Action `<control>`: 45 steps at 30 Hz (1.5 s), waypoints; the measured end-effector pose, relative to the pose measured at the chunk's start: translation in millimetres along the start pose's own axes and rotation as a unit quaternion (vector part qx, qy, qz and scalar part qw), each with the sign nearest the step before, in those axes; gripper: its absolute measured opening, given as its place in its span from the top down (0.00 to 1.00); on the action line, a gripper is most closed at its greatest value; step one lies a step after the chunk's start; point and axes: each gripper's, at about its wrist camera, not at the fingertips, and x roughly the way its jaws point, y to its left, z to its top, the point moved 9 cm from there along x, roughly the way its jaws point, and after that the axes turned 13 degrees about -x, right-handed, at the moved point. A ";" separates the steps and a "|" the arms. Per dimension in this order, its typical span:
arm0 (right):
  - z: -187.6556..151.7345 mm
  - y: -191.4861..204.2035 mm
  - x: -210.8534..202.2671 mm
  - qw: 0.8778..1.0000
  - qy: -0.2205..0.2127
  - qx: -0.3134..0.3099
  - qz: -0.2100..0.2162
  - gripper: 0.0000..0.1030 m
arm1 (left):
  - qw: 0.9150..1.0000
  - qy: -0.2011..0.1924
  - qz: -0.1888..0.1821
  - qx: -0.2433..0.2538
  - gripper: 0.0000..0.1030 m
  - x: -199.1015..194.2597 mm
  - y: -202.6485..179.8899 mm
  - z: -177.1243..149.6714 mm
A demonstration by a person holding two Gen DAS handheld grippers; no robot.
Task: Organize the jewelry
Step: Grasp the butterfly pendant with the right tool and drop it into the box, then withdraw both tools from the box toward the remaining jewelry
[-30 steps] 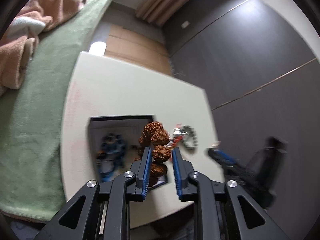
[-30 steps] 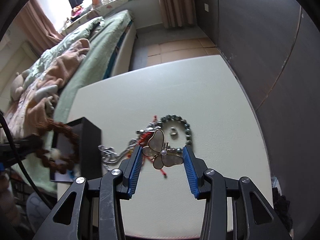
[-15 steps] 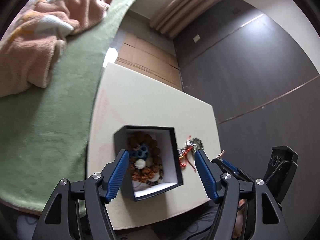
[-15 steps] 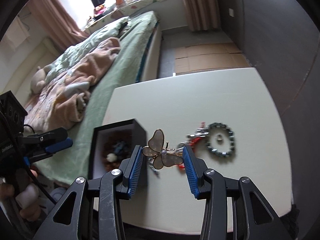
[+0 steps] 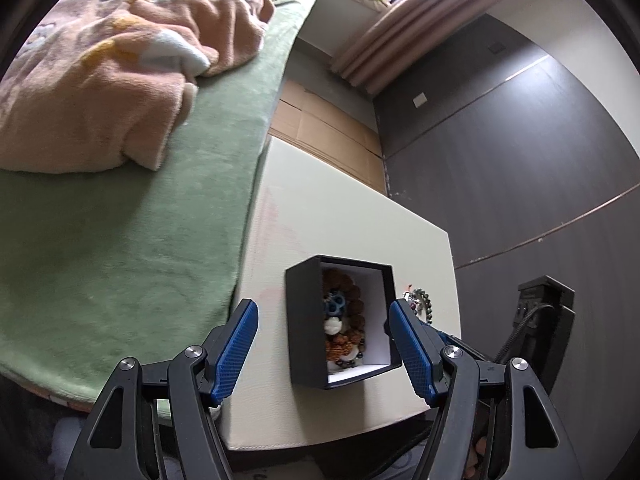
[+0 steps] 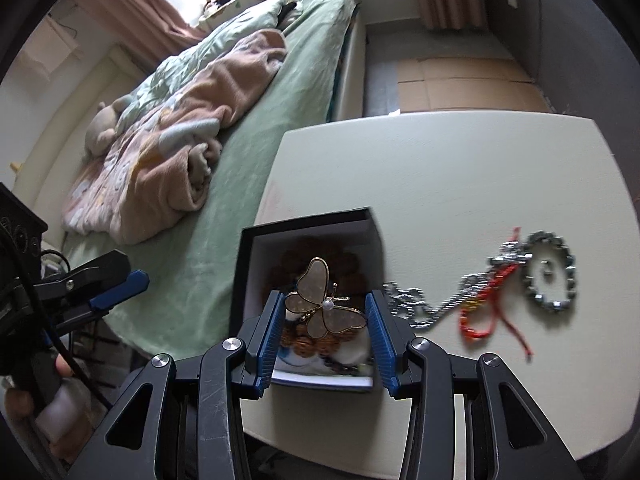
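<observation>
A black box with a white lining (image 5: 304,320) (image 6: 244,272) stands on the pale table (image 5: 332,216) (image 6: 440,168). Inside lie a brown nut-bead bracelet (image 5: 352,312) and a blue-and-white piece (image 5: 335,305). My left gripper (image 5: 324,344) is open and empty, held above and back from the box. My right gripper (image 6: 326,314) is shut on a pearly butterfly brooch (image 6: 320,304) and holds it over the box. A dark bead bracelet (image 6: 554,276), a silver chain (image 6: 436,300) and a red cord bracelet (image 6: 480,312) lie on the table right of the box.
A bed with a green cover (image 5: 120,216) and a pink blanket (image 5: 100,80) runs along the table's left side. A dark wall (image 5: 520,160) stands at the right. Cardboard (image 5: 320,132) covers the floor beyond the table.
My left gripper let the brown bead bracelet go into the box, opened and drew back. My right gripper carried the butterfly brooch left, from the jewelry pile to above the box.
</observation>
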 end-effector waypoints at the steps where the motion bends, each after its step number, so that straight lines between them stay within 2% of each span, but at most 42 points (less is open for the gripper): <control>1: 1.1 1.9 2.8 1.000 0.001 0.000 0.002 0.59 | 1.000 -0.003 0.000 -0.003 0.33 -2.4 2.5 1.3; 6: 9.9 11.1 15.0 0.999 0.003 0.009 0.031 0.58 | 1.000 -0.010 -0.007 -0.007 0.33 -9.7 5.9 4.0; 8: 10.0 11.4 16.1 0.999 0.009 0.017 0.042 0.47 | 1.000 -0.006 -0.013 -0.008 0.31 -10.1 4.5 2.8; 9: 9.9 9.9 14.0 0.999 0.007 0.021 0.040 0.27 | 1.000 -0.006 -0.013 -0.007 0.28 -10.1 4.2 2.5; 10: 10.4 9.5 9.9 0.999 -0.001 0.024 0.046 0.19 | 1.000 -0.010 -0.013 -0.004 0.20 -10.4 2.8 2.4; 11: 10.0 9.1 5.6 0.998 -0.006 0.026 0.051 0.18 | 1.000 -0.013 -0.015 -0.002 0.13 -10.7 2.1 2.4; 15: 6.5 -5.1 -18.1 0.999 -0.028 0.029 0.021 0.13 | 1.000 -0.014 -0.025 -0.004 0.07 -8.7 -3.8 2.1; 18: 3.3 -21.1 -41.9 0.997 -0.058 0.048 0.016 0.00 | 1.000 -0.011 -0.026 0.003 0.02 -5.6 -11.5 0.0; 21: -2.1 -40.9 -62.7 0.995 -0.075 0.067 0.003 0.00 | 0.999 -0.007 -0.029 0.014 0.00 -1.4 -22.4 -3.7; 29: -16.3 -83.2 -113.0 0.986 -0.138 0.078 -0.048 0.00 | 0.996 -0.028 -0.033 0.077 0.00 6.0 -62.3 -17.4; 35: -35.0 -109.7 -126.8 0.984 -0.130 0.096 -0.068 0.00 | 0.991 0.001 -0.023 0.129 0.00 26.7 -91.2 -37.1; 39: -49.3 -129.6 -133.2 0.982 -0.123 0.107 -0.091 0.00 | 0.985 0.011 0.005 0.170 0.00 41.1 -107.3 -47.2; 45: -68.3 -154.4 -138.9 0.979 -0.122 0.127 -0.099 0.00 | 0.975 0.034 0.043 0.214 0.00 64.2 -121.1 -62.2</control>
